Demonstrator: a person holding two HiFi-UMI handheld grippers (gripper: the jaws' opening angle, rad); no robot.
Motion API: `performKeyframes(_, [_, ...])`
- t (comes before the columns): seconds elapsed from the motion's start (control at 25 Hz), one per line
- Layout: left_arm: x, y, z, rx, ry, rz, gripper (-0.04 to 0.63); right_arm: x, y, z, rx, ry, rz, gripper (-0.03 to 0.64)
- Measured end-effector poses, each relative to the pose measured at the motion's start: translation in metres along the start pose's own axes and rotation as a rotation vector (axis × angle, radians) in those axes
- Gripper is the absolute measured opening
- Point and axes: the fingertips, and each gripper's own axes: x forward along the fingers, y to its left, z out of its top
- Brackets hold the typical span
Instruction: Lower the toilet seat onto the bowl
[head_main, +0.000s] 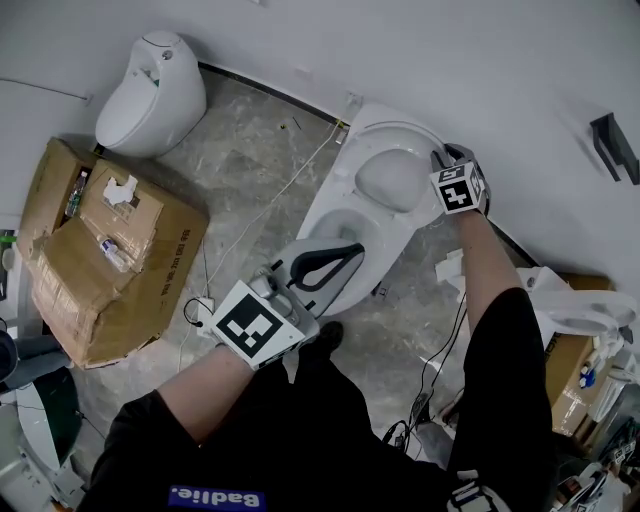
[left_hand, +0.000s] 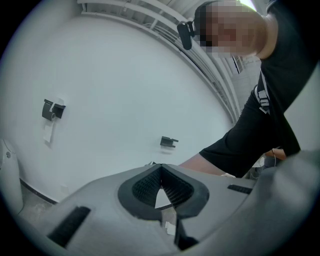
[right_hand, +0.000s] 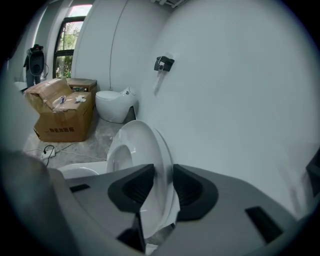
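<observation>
Toilet seat (right_hand: 145, 142) stands upright against the wall (right_hand: 240, 100), with the bowl (head_main: 330, 225) open below. The right gripper (right_hand: 162, 180) has its top rim between narrow jaws, seemingly pinched, though the lid behind may be caught too; hard to say. Swing it forward slowly and hold on all the way down, no drop. The left gripper (left_hand: 160, 172), tips together and empty, hovers out front.

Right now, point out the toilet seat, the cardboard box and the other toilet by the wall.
toilet seat (right_hand: 144, 144): right gripper view, upper ring.
cardboard box (head_main: 160, 250): head view, top flap.
other toilet (head_main: 150, 100): head view, its body.
</observation>
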Motion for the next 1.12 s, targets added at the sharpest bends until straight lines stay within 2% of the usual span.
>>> performKeyframes(0.16, [-0.002,-0.002,-0.005,0.000,-0.002,0.017,0.015,0.000,0.000,-0.001,-0.019,-0.001,0.005,0.123])
performKeyframes(0.36, [-0.006,-0.010,-0.011,0.036,-0.001,0.040,0.015,-0.008,0.005,0.001,-0.026,-0.012,0.013,0.114])
performKeyframes(0.68, [-0.019,-0.037,-0.022,0.010,-0.016,0.065,0.015,-0.031,0.025,0.002,-0.056,-0.059,0.007,0.107])
performKeyframes(0.8, [-0.029,-0.045,-0.028,0.018,-0.018,0.073,0.015,-0.041,0.036,0.002,-0.067,-0.070,0.002,0.106])
performKeyframes(0.92, [-0.044,-0.057,-0.028,-0.005,-0.016,0.072,0.015,-0.052,0.049,0.002,-0.075,-0.069,-0.003,0.103])
performKeyframes(1.12, [-0.078,-0.064,-0.032,0.022,-0.019,0.070,0.015,-0.072,0.073,0.001,-0.082,-0.053,-0.026,0.103])
